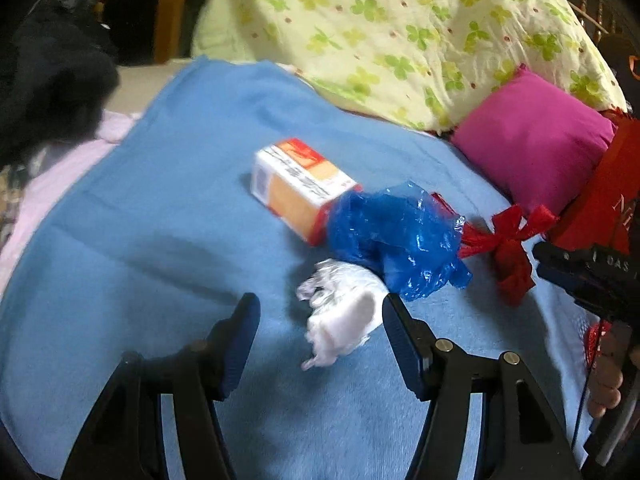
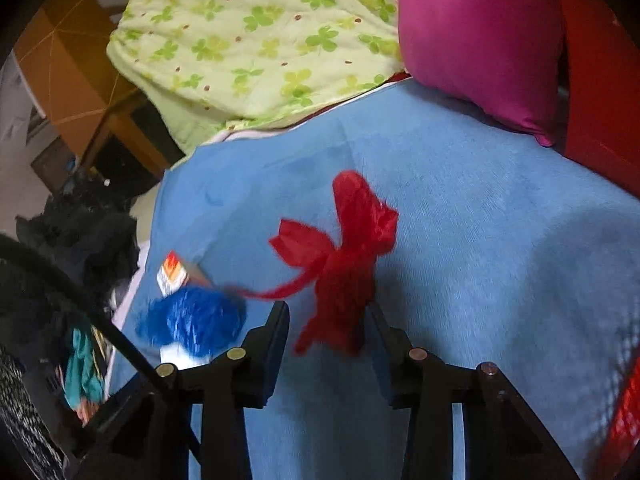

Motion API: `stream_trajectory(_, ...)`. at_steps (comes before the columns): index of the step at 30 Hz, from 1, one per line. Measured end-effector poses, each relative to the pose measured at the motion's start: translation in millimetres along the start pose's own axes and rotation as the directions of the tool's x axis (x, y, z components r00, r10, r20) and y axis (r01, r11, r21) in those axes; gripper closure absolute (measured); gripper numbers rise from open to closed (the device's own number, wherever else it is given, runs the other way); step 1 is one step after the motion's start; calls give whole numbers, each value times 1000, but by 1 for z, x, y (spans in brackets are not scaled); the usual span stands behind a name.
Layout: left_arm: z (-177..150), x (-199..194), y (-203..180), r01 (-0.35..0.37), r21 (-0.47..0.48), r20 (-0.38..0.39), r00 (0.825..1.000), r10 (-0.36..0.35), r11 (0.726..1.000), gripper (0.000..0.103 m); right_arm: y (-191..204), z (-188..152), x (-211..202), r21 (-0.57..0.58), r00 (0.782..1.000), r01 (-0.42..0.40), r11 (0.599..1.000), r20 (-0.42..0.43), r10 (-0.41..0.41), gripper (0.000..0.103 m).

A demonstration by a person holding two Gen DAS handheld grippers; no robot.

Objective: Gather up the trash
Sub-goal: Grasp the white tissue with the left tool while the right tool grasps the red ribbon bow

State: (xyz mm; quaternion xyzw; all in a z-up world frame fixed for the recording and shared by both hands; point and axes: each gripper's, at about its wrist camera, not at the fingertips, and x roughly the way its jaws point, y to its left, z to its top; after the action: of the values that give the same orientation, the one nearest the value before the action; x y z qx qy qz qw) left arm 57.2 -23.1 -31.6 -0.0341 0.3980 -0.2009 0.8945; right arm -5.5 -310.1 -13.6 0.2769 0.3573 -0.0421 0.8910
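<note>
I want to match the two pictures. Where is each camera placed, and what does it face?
Left wrist: sits on the left claw, faces white crumpled paper on the blue blanket; a hand shows at right.
Right wrist: sits on the right claw, faces the red bow.
Shared: bow, blue plastic bag, box.

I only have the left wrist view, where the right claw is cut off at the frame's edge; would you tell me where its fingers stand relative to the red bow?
Observer: The right claw straddles the red bow, one finger on each side; blur hides whether the pads press it.
Operator: Thank you. Is anything lying off the blanket that I cannot see?
Observer: Something teal lies beyond the blue blanket, past the blue plastic; it is too blurred to identify.
</note>
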Motion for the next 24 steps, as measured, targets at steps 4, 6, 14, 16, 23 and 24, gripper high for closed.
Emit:
stream_trajectory(4, 7, 15, 0, 31, -10, -33, 999, -31, 999, 39, -3, 9, 15, 18, 1000, 15, 1000, -1, -15, 50)
stream_trajectory(6, 8, 20, -3, 49, 4, -54, 997, -49, 999, 42, -3, 13, 22, 23, 1000, 31, 999, 1, -31, 47)
stream_trajectory(14, 2, 27, -11, 103, 42, -92, 991, -99, 994, 74, 0, 14, 56, -20, 990, 137, 990, -42, -138, 68)
stream_trajectory(16, 1, 22, -10, 92, 37, -81, 993, -89, 995, 77, 5, 14, 49, -40, 990, 134, 990, -33, -135, 70)
stream_trajectory(23, -13, -21, -20, 25, 62, -24, 999, -23, 998, 77, 25, -2, -13, -102, 998, 43, 994, 39, -39, 71)
stream_trajectory(24, -17, -31, -23, -3, 73, -10, 1000, 4, 997, 77, 28, -5, -28, -112, 998, 28, 993, 54, -22, 71)
